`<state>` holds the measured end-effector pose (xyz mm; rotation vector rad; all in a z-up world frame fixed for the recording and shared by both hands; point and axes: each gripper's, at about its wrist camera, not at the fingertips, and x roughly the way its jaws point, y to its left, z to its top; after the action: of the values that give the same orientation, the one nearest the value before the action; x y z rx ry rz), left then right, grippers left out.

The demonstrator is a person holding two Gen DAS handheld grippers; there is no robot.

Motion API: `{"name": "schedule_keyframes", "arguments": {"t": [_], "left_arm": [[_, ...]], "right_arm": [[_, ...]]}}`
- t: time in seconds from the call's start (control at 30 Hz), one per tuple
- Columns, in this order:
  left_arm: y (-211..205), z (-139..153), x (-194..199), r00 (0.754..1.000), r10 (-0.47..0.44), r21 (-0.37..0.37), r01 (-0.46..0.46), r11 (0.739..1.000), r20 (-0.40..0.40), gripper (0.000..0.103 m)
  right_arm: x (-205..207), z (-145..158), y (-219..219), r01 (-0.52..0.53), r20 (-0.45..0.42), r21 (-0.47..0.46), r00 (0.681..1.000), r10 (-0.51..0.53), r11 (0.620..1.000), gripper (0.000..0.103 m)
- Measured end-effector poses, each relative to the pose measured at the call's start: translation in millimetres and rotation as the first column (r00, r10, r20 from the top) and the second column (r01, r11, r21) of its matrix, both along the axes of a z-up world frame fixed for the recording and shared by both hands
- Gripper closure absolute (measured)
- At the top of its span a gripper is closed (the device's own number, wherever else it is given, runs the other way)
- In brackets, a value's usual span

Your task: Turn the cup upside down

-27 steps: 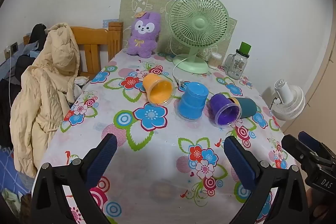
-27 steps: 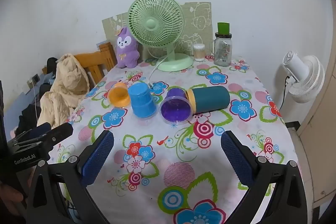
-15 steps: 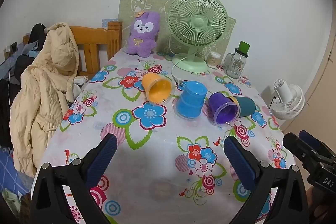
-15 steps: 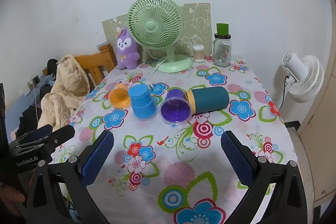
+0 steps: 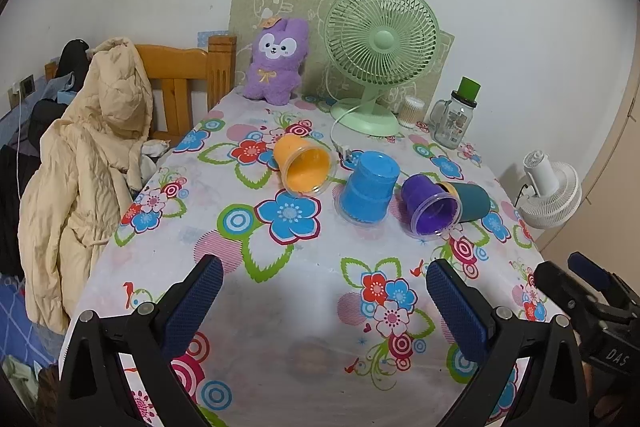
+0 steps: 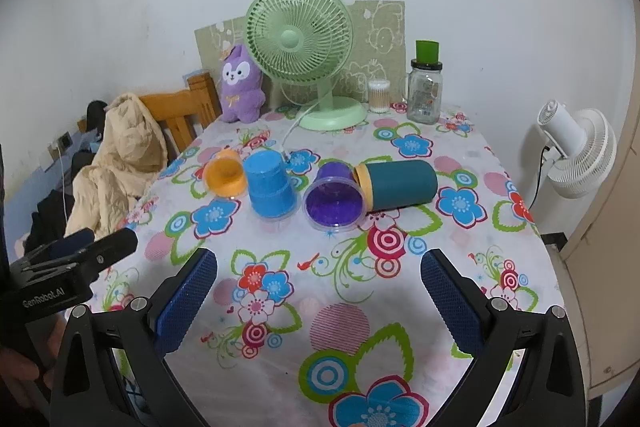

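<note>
While cups lie tipped, blue cup (image 5: 370,187) stands inverted between them.

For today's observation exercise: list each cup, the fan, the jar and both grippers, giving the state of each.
Orange cup: on its side.
Blue cup: upside down.
Purple cup: on its side.
Teal cup: on its side.
Green fan: upright.
Jar: upright, lid on.
Left gripper: open, empty.
Right gripper: open, empty.

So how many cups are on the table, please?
4, in a row mid-table: orange cup on its side at the left, blue cup upside down, purple cup on its side, teal cup on its side at the right. None looks hidden.
</note>
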<state>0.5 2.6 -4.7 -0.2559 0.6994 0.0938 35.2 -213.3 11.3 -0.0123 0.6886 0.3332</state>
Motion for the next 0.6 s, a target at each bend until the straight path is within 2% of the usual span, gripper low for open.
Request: {"name": "schedule_keyframes", "arguments": {"t": [0.6], "left_arm": [[1.4, -6.6, 3.1, 1.0, -0.004, -0.004, 0.004, 1.0, -0.016, 0.0]], "right_arm": [[3.3, -3.7, 2.4, -0.003, -0.013, -0.017, 1.0, 0.002, 1.0, 0.0]]}}
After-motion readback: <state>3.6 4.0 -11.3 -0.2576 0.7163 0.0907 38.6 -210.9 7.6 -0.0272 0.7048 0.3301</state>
